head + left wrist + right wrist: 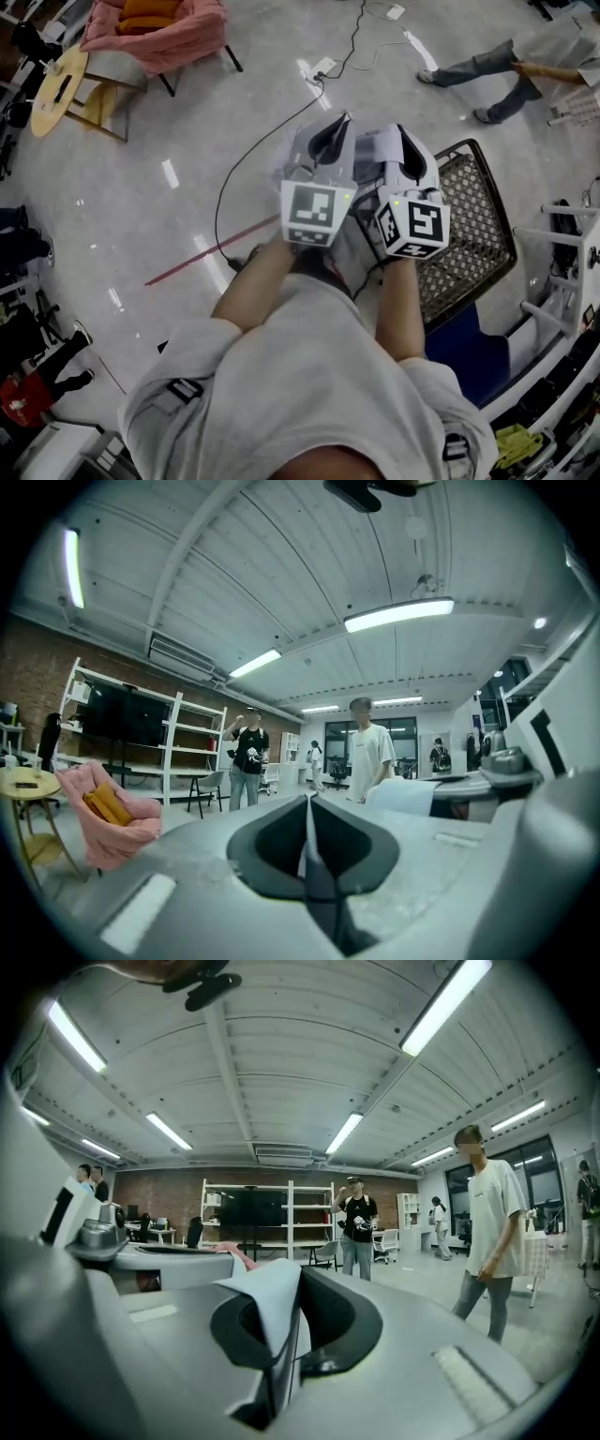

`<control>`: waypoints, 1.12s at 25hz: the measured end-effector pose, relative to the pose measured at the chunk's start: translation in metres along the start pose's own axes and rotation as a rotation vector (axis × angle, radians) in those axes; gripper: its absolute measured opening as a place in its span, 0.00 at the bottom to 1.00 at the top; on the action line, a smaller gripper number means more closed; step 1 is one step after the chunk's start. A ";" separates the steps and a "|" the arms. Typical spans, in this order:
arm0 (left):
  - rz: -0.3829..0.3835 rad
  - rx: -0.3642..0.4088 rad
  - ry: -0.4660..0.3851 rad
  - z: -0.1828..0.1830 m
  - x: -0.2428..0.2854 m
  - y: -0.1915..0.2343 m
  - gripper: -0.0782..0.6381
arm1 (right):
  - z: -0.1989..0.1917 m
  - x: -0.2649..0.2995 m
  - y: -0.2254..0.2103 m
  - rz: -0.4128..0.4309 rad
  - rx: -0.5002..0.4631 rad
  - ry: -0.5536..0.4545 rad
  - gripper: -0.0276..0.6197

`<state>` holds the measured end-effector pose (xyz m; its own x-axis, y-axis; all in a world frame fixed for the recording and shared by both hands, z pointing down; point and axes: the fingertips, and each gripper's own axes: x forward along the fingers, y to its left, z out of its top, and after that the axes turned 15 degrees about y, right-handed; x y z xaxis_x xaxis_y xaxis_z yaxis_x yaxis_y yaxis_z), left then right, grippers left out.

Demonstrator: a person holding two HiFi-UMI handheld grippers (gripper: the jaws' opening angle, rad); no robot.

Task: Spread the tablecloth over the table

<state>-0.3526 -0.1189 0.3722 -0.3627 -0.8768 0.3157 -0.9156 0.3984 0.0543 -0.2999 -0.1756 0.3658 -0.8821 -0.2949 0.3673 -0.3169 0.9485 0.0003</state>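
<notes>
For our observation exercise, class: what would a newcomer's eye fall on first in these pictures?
At the centre of the head view, the left gripper and right gripper are held side by side, each shut on the pale tablecloth. After that, the pink armchair at upper left and the black mesh basket at right stand out.

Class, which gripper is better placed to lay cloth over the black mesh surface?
Likely right: the right gripper, shut on the tablecloth, sits next to the mesh surface; the left gripper, also clamping cloth, is farther.
</notes>
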 end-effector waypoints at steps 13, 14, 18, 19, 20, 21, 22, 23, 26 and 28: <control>-0.072 -0.010 0.001 0.036 0.097 -0.017 0.14 | 0.022 0.037 -0.131 -0.120 0.010 -0.006 0.05; -0.092 -0.007 0.008 0.035 0.111 -0.019 0.14 | 0.020 0.045 -0.137 -0.132 0.025 0.002 0.05; -0.153 -0.016 0.037 0.039 0.171 -0.035 0.14 | 0.014 0.073 -0.173 -0.183 0.066 0.045 0.05; -0.178 -0.017 0.043 0.041 0.185 -0.043 0.14 | 0.014 0.076 -0.183 -0.199 0.072 0.053 0.05; -0.206 -0.014 0.047 0.044 0.197 -0.052 0.14 | 0.014 0.079 -0.193 -0.215 0.077 0.061 0.05; -0.235 -0.010 0.051 0.047 0.209 -0.060 0.14 | 0.015 0.082 -0.202 -0.230 0.081 0.068 0.05; -0.263 -0.009 0.053 0.049 0.220 -0.066 0.14 | 0.016 0.086 -0.211 -0.245 0.085 0.075 0.05; -0.293 -0.013 0.056 0.050 0.232 -0.071 0.14 | 0.016 0.090 -0.220 -0.261 0.089 0.082 0.05; -0.380 -0.030 0.081 0.045 0.261 -0.087 0.14 | 0.007 0.099 -0.242 -0.312 0.098 0.115 0.05; -0.418 -0.031 0.107 0.035 0.276 -0.101 0.14 | -0.007 0.099 -0.253 -0.338 0.111 0.140 0.05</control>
<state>-0.3660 -0.4102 0.4205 0.0593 -0.9322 0.3571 -0.9739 0.0245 0.2259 -0.3048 -0.4435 0.4089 -0.6673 -0.5630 0.4875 -0.6246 0.7796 0.0454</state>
